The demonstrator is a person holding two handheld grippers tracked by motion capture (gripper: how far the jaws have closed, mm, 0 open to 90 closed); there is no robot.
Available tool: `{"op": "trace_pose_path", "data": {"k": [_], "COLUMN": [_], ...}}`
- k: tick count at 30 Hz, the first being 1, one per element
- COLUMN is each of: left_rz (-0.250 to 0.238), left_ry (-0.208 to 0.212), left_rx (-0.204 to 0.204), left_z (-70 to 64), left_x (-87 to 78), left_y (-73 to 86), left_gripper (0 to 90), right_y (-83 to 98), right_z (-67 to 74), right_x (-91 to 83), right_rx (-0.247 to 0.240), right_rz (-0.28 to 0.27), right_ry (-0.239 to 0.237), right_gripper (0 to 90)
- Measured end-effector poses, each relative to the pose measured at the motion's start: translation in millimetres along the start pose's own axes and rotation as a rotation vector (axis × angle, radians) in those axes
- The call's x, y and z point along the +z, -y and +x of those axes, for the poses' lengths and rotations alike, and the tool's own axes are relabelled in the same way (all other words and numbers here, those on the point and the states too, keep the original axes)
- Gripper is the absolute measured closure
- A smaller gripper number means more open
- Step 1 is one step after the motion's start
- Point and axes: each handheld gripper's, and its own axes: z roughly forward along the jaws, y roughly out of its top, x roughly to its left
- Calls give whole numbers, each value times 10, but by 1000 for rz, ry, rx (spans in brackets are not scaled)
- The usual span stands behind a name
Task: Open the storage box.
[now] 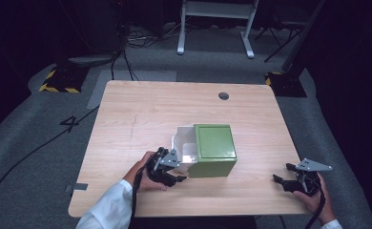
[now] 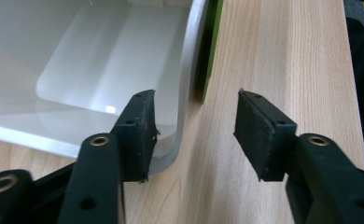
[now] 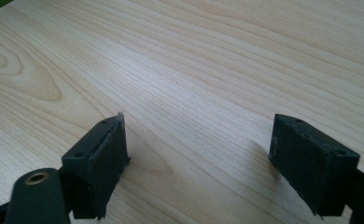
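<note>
Evidently straddling the near corner wall of the white inner bin (image 2: 101,70) with the left tool (image 2: 194,133): jaws standing wide apart, one pad inside the rim, the other outside over bare wood, nothing clamped yet. Sitting mid-tabletop (image 1: 141,109), that bin, half drawn out of the green box (image 1: 214,149) beside it. Judging the step as taking a grip on the white wall; next, probably closing on the rim and pulling outward, minding the green shell dragging along. Resting well apart near the right edge, the right tool (image 1: 289,176), jaws spread wide and holding nothing, free for bracing the box. Lying beyond, a dark round grommet (image 1: 223,96), not obstructing.
</note>
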Motion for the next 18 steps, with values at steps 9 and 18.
{"op": "trace_pose_path", "data": {"k": [9, 18], "left_rz": [23, 15], "left_ry": [-25, -56], "left_rx": [4, -21], "left_z": [24, 59], "left_x": [-71, -167], "left_y": [90, 210], "left_gripper": [607, 669], "right_y": [1, 1], "right_z": [1, 2], "right_x": [0, -1], "right_rx": [-2, -3], "right_rz": [-1, -2], "right_ry": [2, 2], "right_gripper": [194, 194]}}
